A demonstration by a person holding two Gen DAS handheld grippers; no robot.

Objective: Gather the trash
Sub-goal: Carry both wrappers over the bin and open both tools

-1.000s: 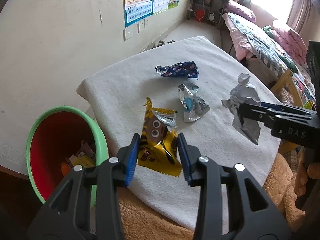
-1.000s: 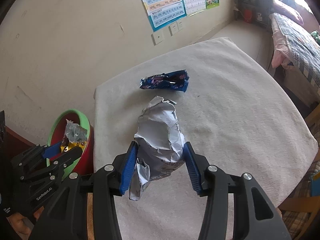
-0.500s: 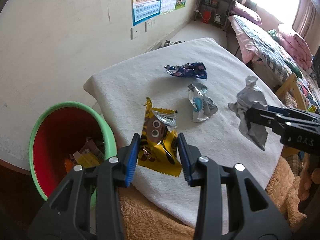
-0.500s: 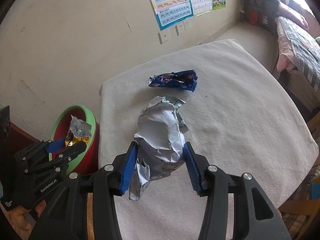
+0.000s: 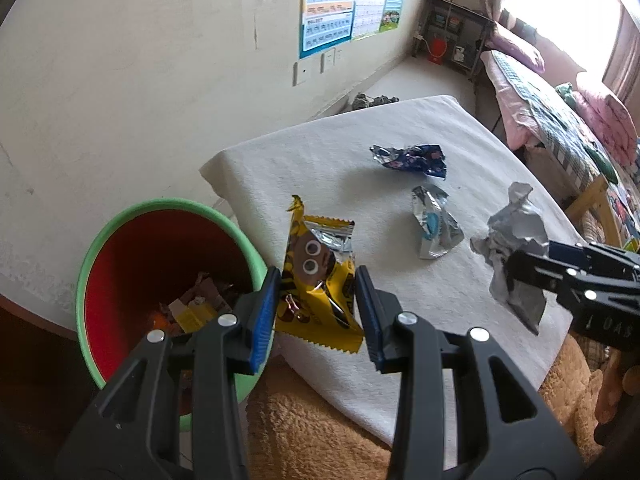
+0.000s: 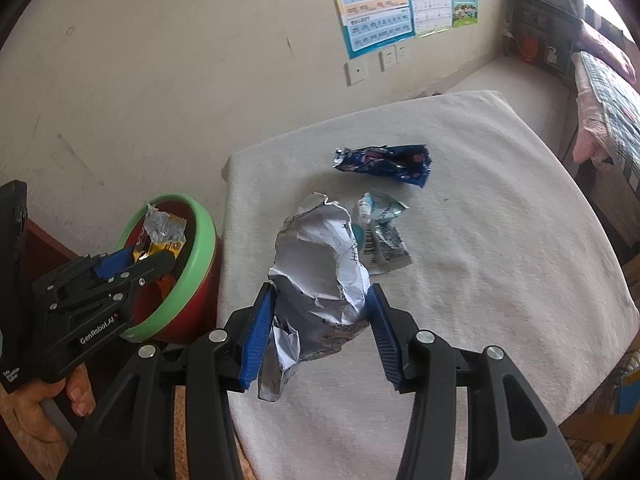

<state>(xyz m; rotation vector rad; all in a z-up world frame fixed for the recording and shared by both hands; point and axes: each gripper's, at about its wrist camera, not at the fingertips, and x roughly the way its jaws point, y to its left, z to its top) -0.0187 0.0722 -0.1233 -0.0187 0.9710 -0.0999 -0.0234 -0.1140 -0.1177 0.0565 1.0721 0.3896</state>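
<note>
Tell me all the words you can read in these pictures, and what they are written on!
"GenRobot.AI": side of the left tongs.
Small white label lower on that tool's body: too small to read.
"DAS", seen upside down: side of the right tongs.
Wall posters: print too small to read.
Crumpled paper: printed marks, unreadable.
Yellow snack wrapper: only cartoon eyes, no readable words.

Daylight is pouring through a window point(image 5: 560, 4) at the far right; a quilted bed point(image 5: 560, 120) is lying beneath it; posters point(image 6: 376, 4) are hanging on the scuffed cream wall point(image 6: 180, 60); a dark shelf point(image 5: 452, 36) is standing in the corner.
</note>
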